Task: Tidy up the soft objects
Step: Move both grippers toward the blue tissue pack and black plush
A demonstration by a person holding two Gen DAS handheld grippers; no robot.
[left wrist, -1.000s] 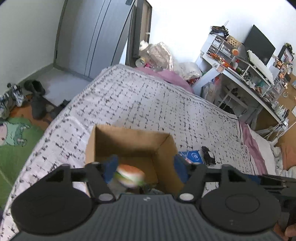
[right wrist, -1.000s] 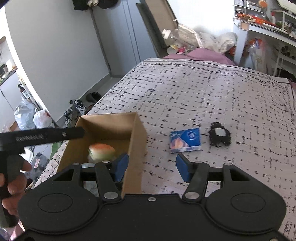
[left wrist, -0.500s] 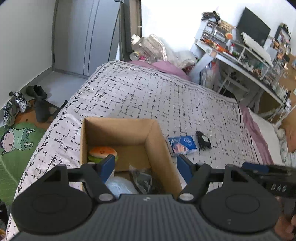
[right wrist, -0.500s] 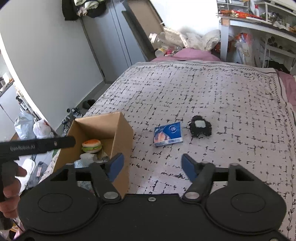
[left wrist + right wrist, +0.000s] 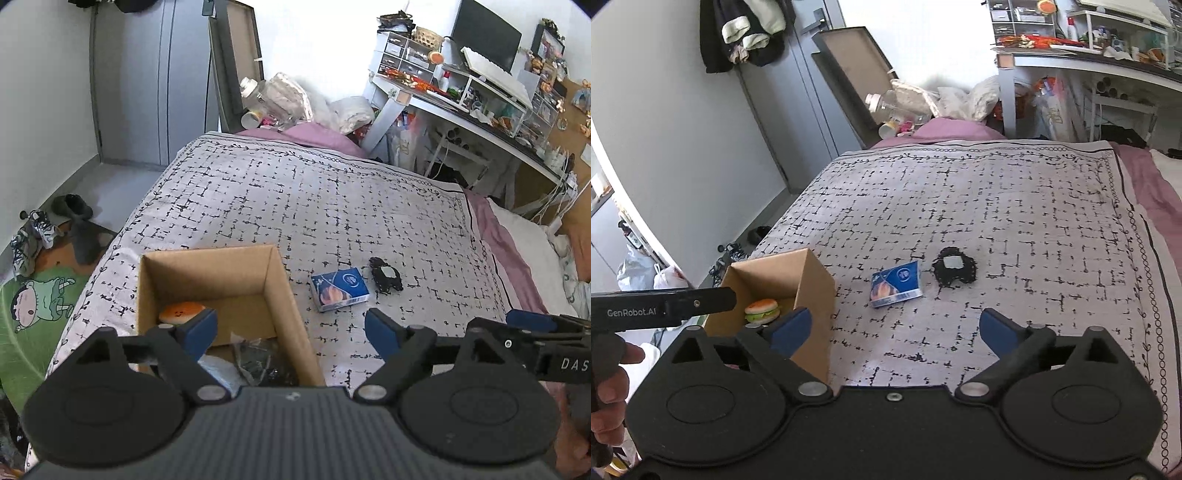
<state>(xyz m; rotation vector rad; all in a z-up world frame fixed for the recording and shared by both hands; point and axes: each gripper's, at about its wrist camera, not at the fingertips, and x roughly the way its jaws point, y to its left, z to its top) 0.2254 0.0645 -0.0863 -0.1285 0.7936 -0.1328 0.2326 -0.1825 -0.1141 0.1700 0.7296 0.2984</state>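
While both jaws are opening with nothing between them, blue packet (image 5: 896, 284) at 12 o'clock of right gripper (image 5: 896, 332); risk: a skewed grasp slips on its slick wrapper beside cardboard box (image 5: 812, 280); left gripper (image 5: 290, 328) idle.

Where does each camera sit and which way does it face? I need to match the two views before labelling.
Left wrist: on the left gripper, jaws opening with nothing between, looking down over the cardboard box; the right gripper shows at its right edge.
Right wrist: on the right gripper, jaws opening, empty, facing the bed; the left gripper and a hand show at its left.
Shared: box, burger toy, blue packet, black item.
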